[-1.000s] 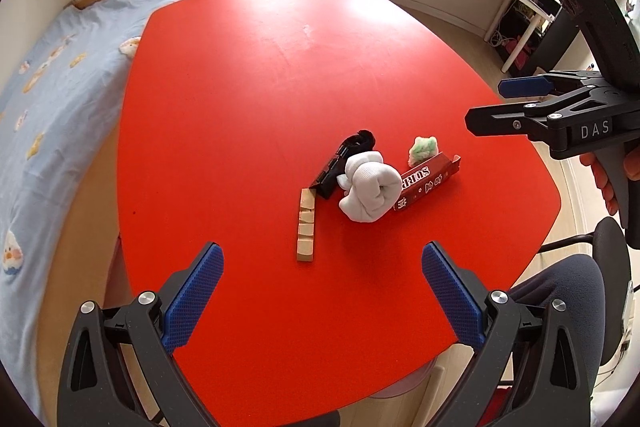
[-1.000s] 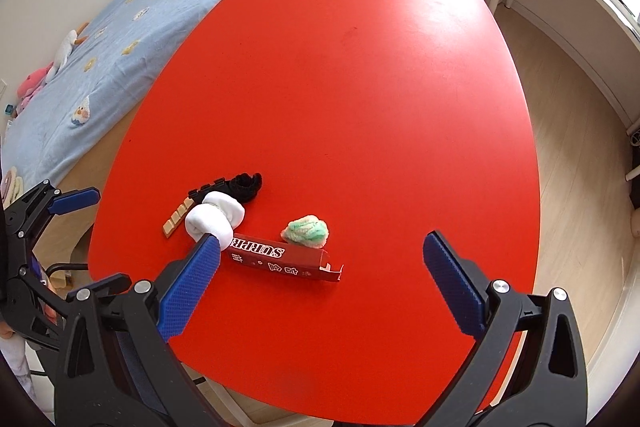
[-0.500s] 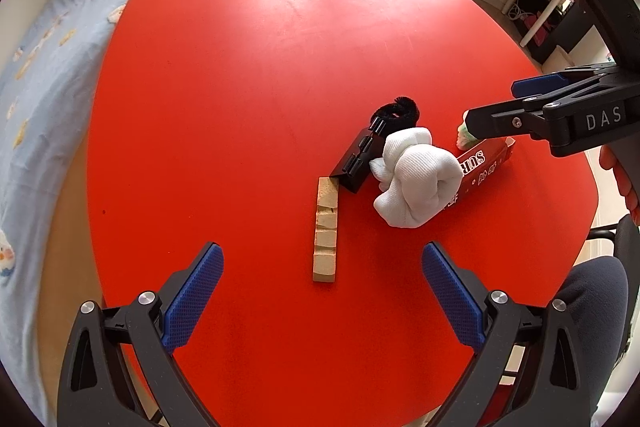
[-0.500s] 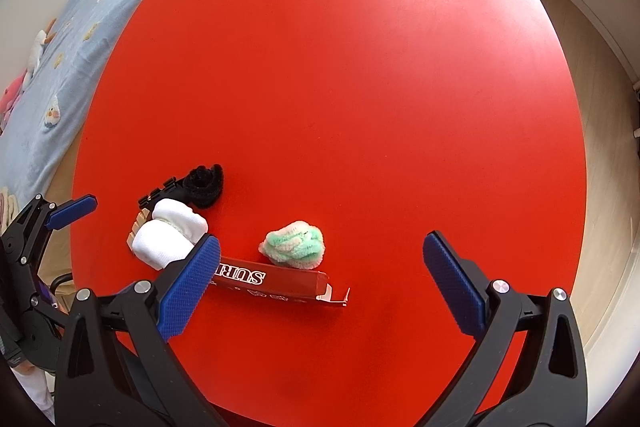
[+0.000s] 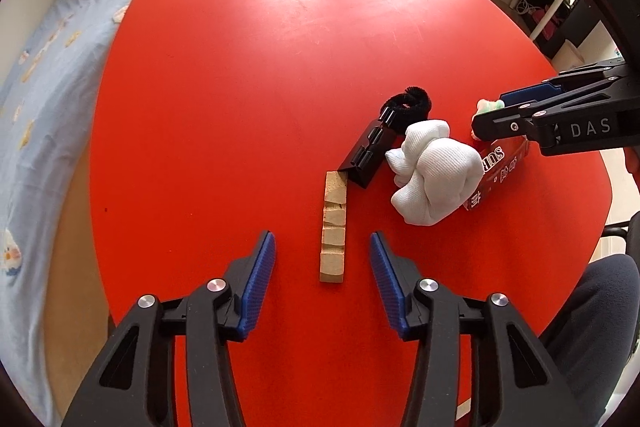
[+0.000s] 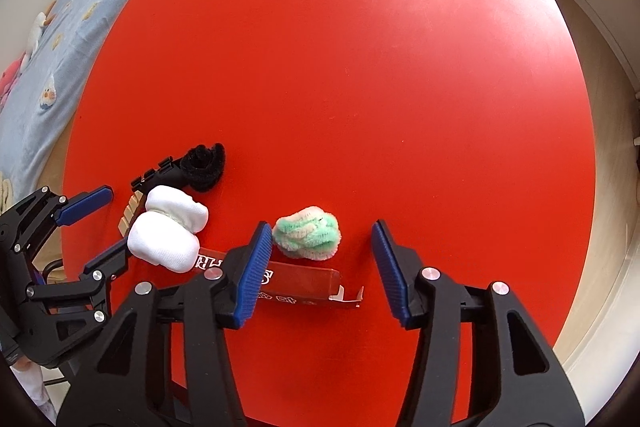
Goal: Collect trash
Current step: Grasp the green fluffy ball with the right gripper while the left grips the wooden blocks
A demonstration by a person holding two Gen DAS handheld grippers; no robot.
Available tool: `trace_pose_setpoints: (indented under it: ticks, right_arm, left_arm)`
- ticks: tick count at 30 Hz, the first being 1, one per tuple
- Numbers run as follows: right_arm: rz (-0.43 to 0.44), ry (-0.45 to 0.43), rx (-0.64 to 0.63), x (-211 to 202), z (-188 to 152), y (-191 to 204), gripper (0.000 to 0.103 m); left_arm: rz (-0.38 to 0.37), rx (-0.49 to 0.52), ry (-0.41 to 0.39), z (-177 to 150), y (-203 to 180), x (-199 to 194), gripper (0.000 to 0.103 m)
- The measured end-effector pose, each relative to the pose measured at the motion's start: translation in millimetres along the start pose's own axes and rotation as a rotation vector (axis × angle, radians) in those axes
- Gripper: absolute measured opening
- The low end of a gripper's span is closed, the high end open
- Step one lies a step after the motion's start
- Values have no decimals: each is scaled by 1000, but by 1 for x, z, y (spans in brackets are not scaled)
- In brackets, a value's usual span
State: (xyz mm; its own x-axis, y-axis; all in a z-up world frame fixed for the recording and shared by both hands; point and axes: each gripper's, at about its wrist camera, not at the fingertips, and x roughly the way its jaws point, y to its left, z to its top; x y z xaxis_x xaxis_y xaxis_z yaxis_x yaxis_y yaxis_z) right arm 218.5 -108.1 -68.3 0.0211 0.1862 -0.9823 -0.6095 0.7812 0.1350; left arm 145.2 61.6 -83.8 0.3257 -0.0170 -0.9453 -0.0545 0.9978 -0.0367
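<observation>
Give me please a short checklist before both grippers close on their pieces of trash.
1. Wooden strip lies between the left gripper pads: ok.
2. Left pads not yet pressing, jaws closing: ok.
3. Green and white ball sits between the right gripper pads: ok.
4. Red carton clear of the right jaws: not ok, it lies under the near pad.
5. White cloth bundle clear of the strip: ok.
6. Trash container in view: not ok.

Cluttered red table
</observation>
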Motion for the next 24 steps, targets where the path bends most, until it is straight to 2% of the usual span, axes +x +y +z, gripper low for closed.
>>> trace_pose_setpoints:
  ticks: [1, 3, 4, 24]
  right_arm:
    - [-1, 1, -3, 0, 0, 1, 32]
    - [-2, 2, -12, 0, 0, 2, 32]
    - [-2, -1, -13, 0, 0, 4, 31]
    - [1, -80, -6, -18, -7, -7, 30]
  left_arm:
    - [-5, -2, 2, 0, 1, -1, 31]
    - [-4, 1, 6, 2, 3, 0, 16]
    - [-6, 0, 5, 2, 3, 0, 12]
    - [-8, -22, -26, -3, 5, -11, 12]
